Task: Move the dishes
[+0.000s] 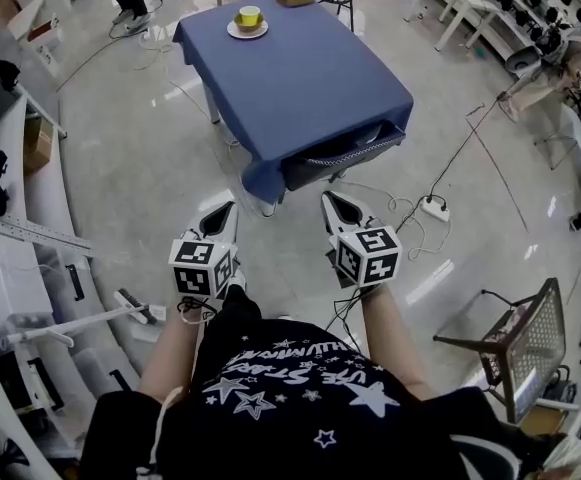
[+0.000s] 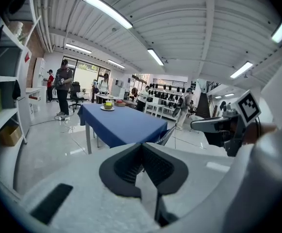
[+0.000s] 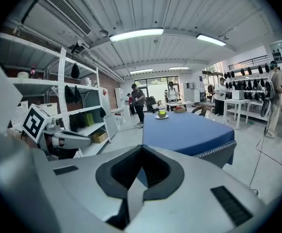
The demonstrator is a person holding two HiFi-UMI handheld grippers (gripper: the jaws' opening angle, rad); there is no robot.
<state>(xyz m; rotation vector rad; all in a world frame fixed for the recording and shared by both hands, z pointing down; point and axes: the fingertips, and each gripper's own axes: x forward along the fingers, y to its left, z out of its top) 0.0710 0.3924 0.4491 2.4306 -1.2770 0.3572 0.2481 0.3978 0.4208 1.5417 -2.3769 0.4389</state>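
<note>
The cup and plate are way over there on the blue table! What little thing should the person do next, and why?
Probably step forward toward the blue table. The yellow cup on its saucer sits at the table's far end. The left gripper and right gripper are over the floor, short of the table, jaws together and empty.

Black shirt (image 1: 300,383): white lettering among printed stars, upside down from here. One word looks like "STARS"; line beside it seems to begin "ILLUMIN", remainder unclear. Nothing else legible.
</note>
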